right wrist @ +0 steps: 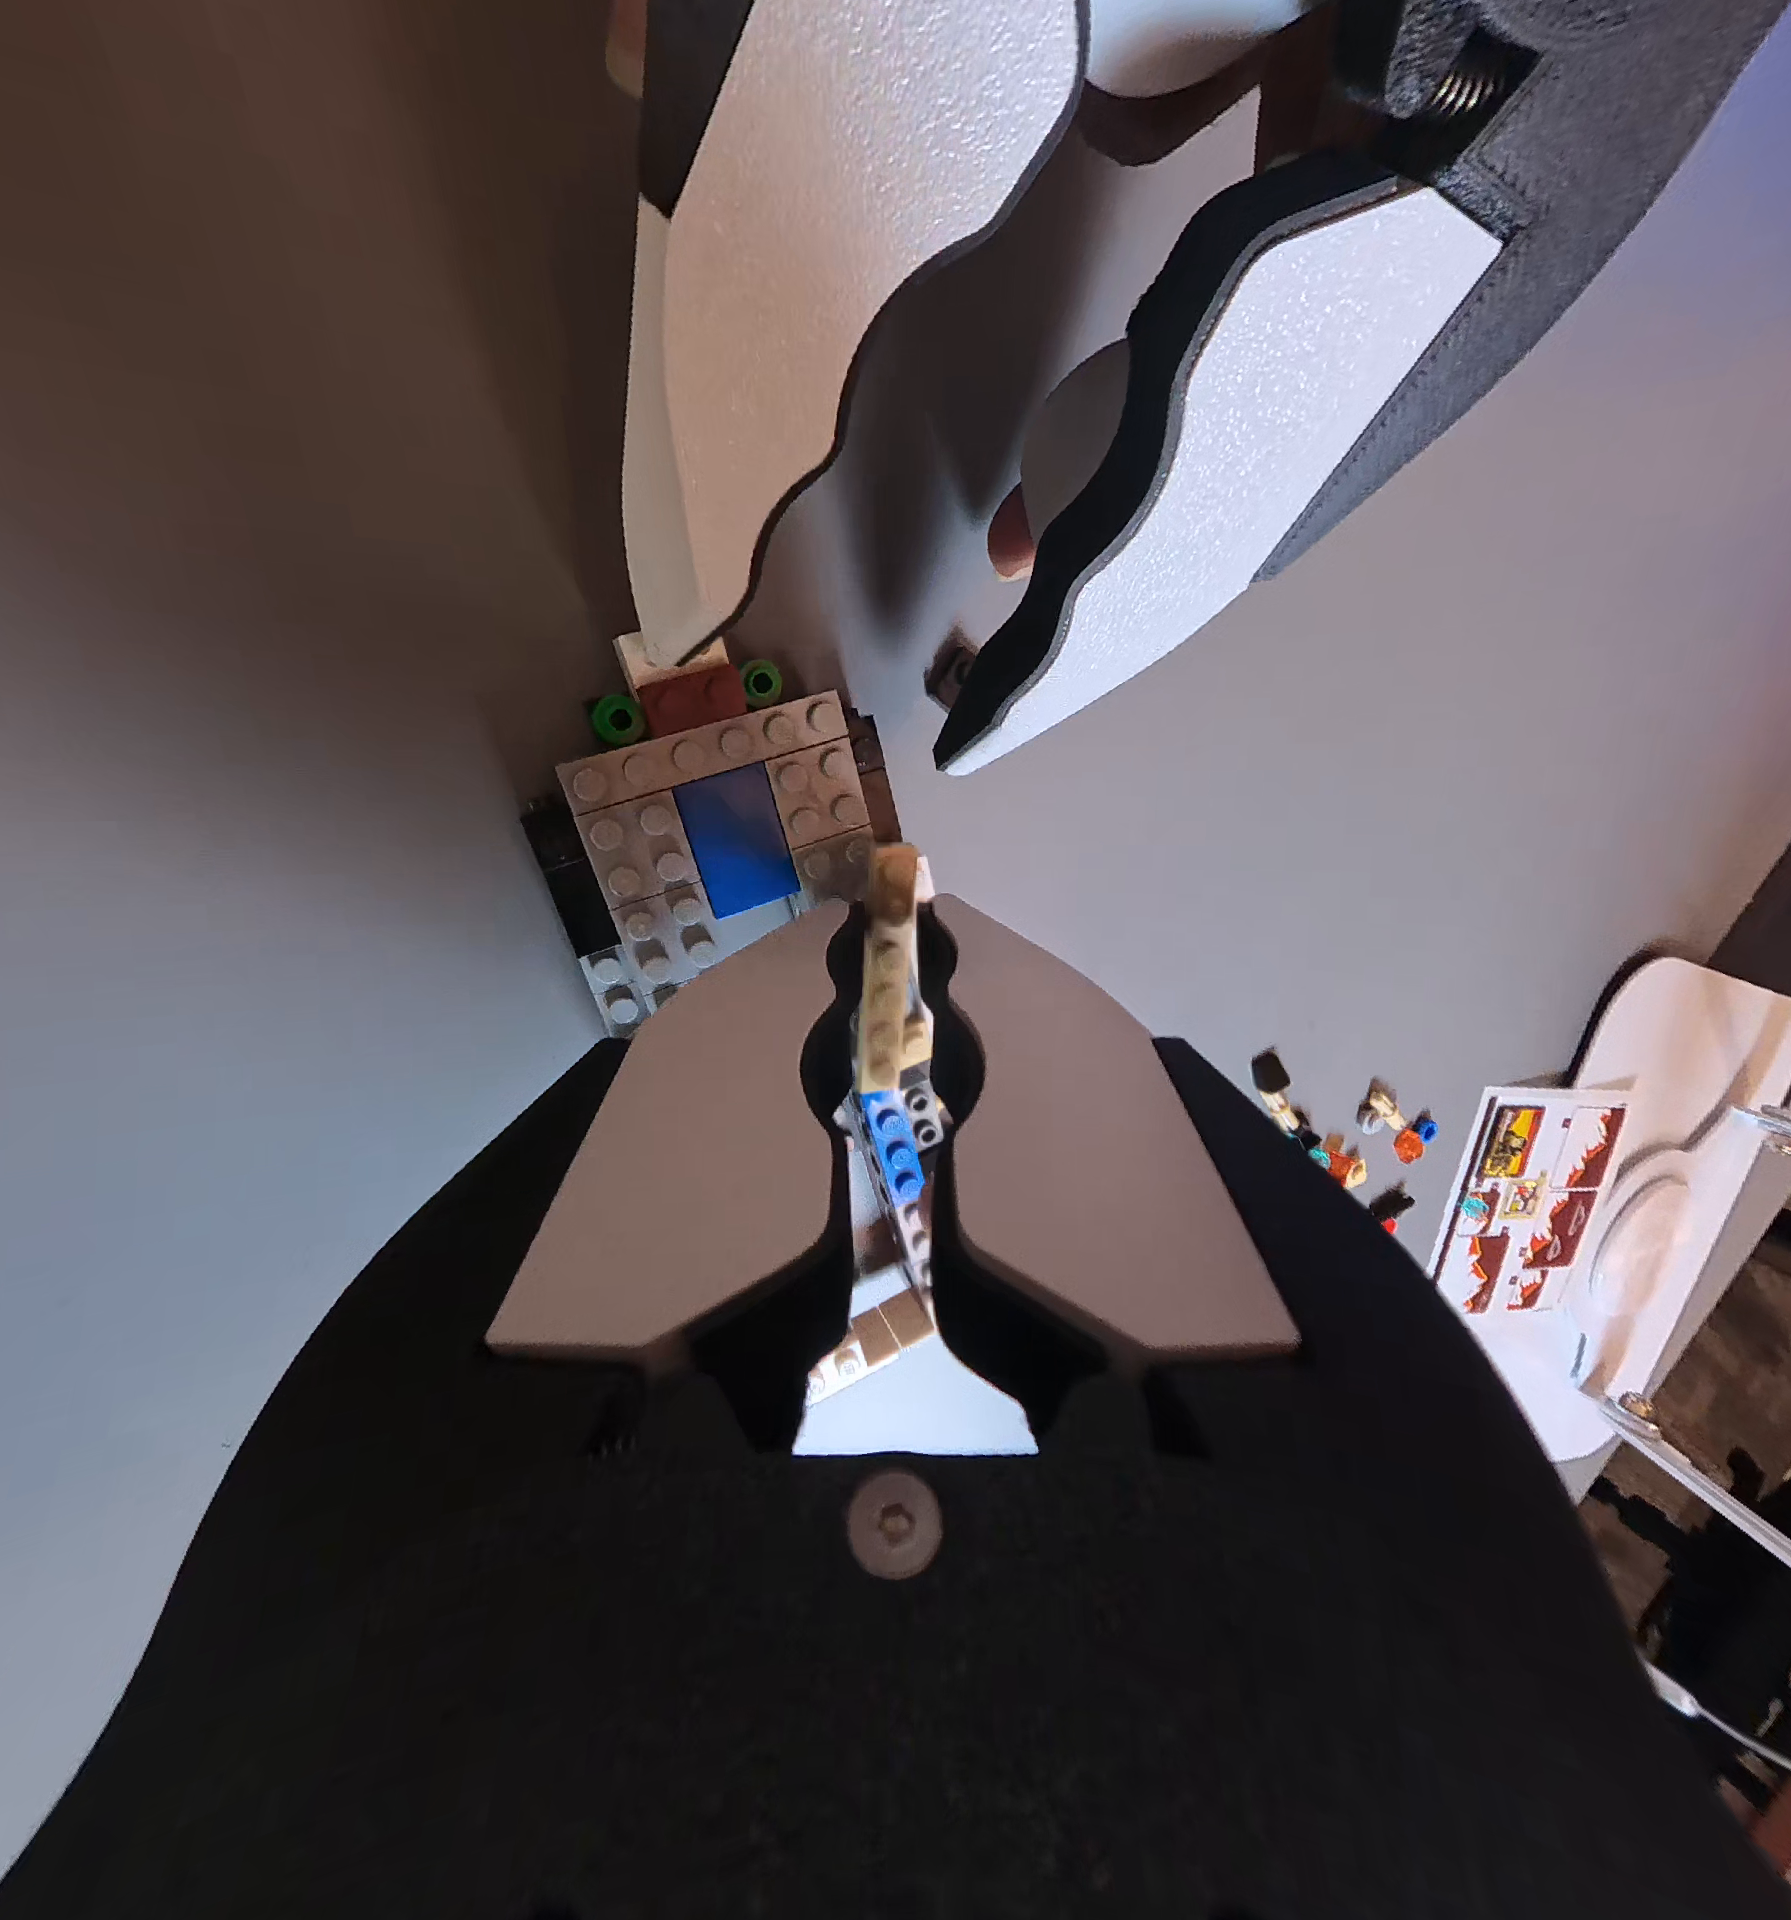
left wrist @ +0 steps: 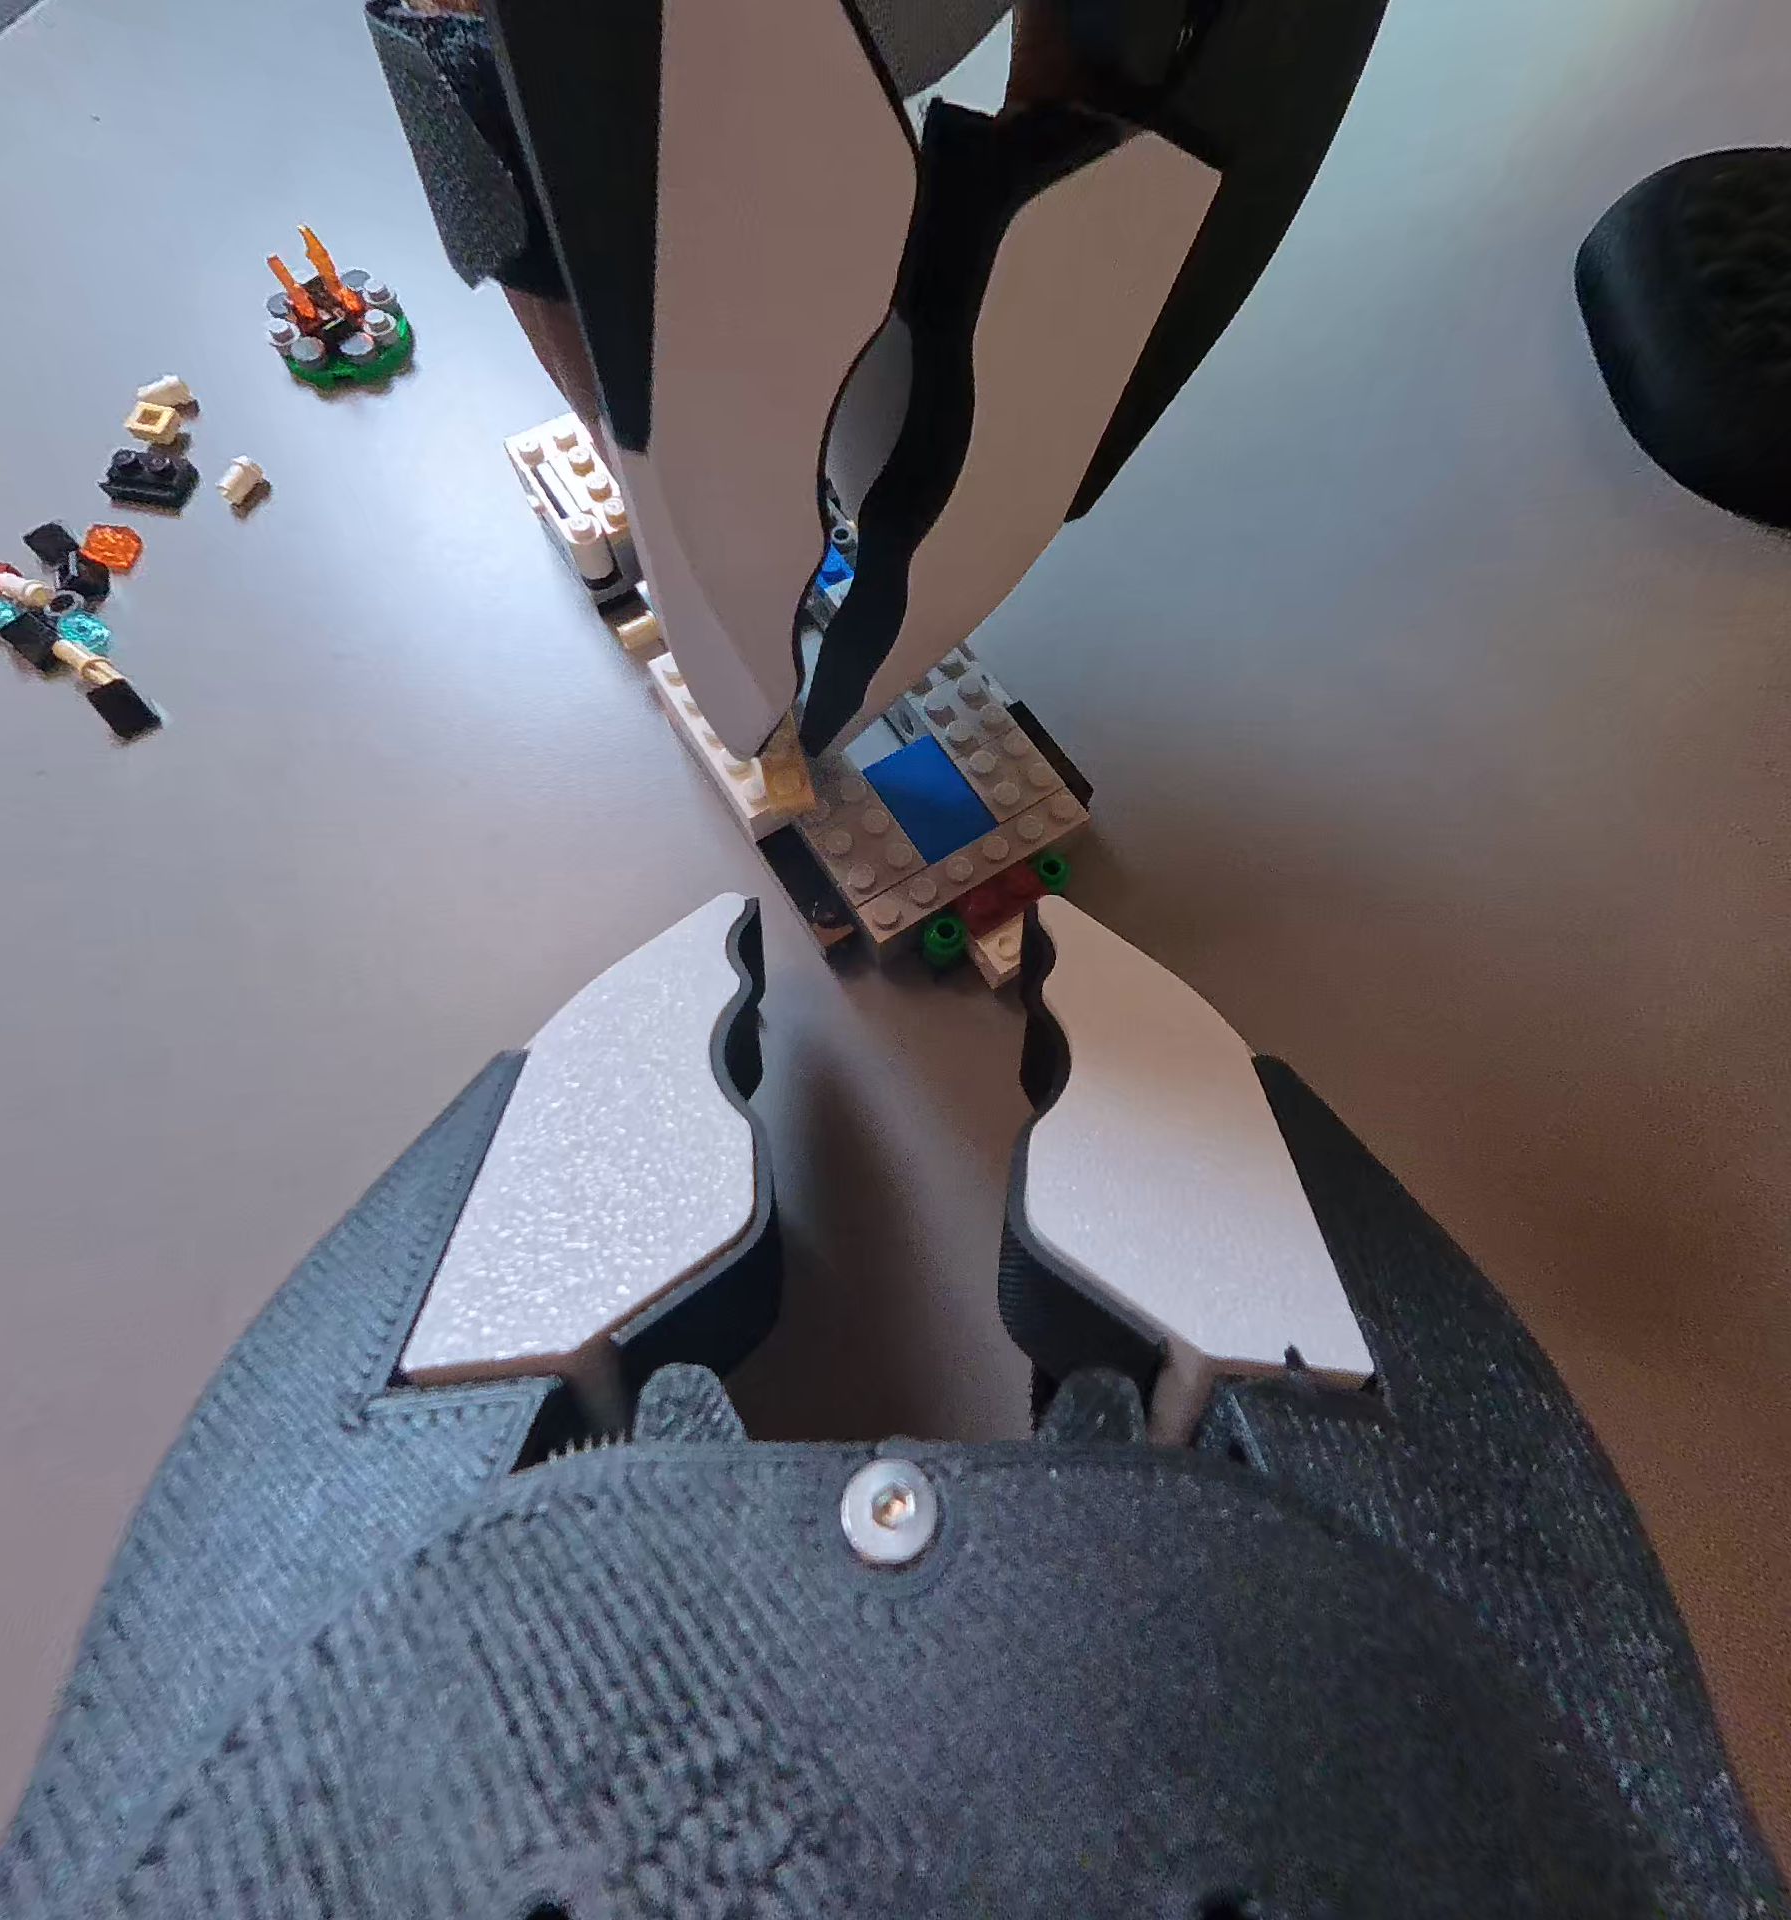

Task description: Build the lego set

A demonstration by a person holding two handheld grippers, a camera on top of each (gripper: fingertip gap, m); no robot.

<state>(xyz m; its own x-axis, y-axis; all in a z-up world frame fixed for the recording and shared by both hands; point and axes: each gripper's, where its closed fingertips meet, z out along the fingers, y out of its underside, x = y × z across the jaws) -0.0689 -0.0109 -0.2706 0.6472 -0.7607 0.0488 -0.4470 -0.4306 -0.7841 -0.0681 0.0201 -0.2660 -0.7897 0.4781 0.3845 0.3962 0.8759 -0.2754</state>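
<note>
A brick model (left wrist: 932,821) of grey studded plates around a blue tile, with green round pieces and a dark red brick at its near end, lies on the grey table (left wrist: 351,935). My left gripper (left wrist: 896,920) is open just short of that end. Its right fingertip (left wrist: 1052,935) is at a small white brick (left wrist: 1000,951), and the other fingertip stands clear. My right gripper (right wrist: 896,904) comes down from above and is shut on a small tan piece (right wrist: 893,878). In the left wrist view it holds the tan piece (left wrist: 787,784) at the model's left corner.
Loose small pieces (left wrist: 70,613) and a green round base with orange flames (left wrist: 340,322) lie to the left. A white brick assembly (left wrist: 569,483) lies behind the model. A black object (left wrist: 1732,332) sits at the right. A printed sheet (right wrist: 1525,1195) rests on a white stand (right wrist: 1701,1091). Both grippers' tips are close together, under 4 cm apart.
</note>
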